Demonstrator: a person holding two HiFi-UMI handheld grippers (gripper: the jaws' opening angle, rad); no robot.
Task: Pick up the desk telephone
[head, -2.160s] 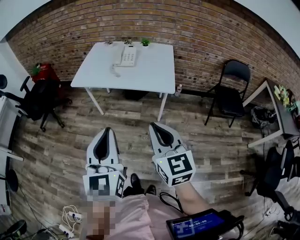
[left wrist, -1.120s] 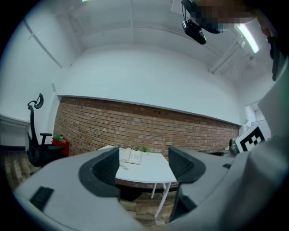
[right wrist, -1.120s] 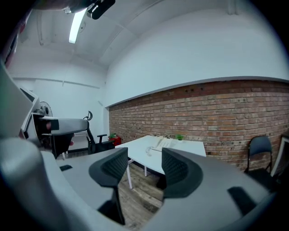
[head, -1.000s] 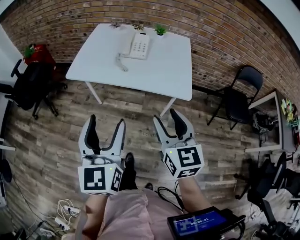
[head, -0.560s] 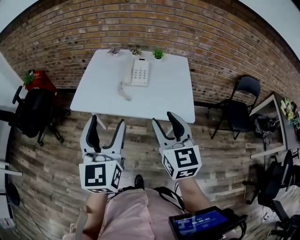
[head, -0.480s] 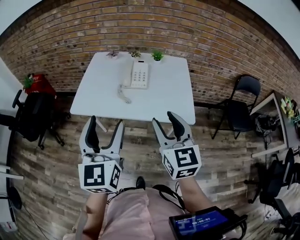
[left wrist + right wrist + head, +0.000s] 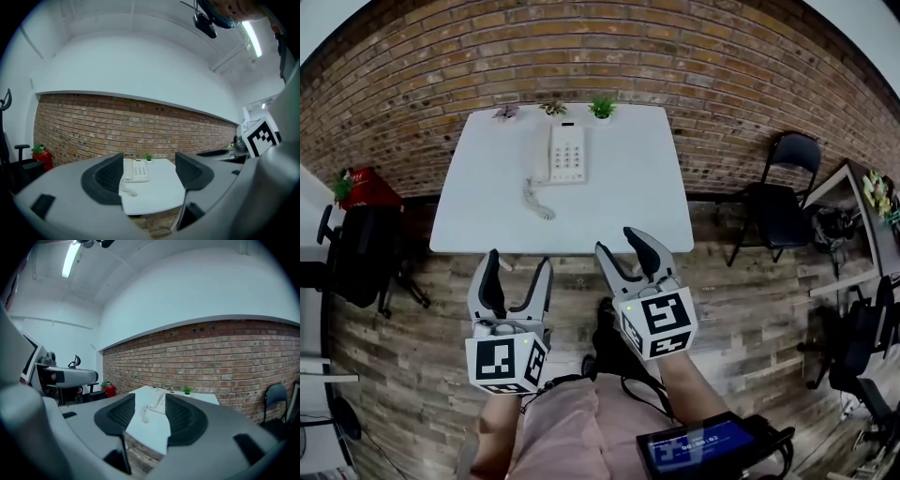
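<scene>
Your left tool (image 7: 518, 264) stands with its jaws apart and empty, just short of the white counter (image 7: 628, 187). Your right tool (image 7: 621, 246) has just been closing; its jaws have a narrower gap with nothing between them. The desk telephone (image 7: 565, 153) lies near the counter's far edge by the brick wall (image 7: 722, 56), well apart from both.

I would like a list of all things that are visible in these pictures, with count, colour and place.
table: one, white, against the brick wall
desk telephone: one, white, far part of table
small plants: three, one bright green, table's far edge
folding chair: one, black, right of table
office chair: one, black, left of table
left tongs: one, grey, open, nothing between, before the table
right tongs: one, grey, open, nothing between, jaws just closed somewhat
</scene>
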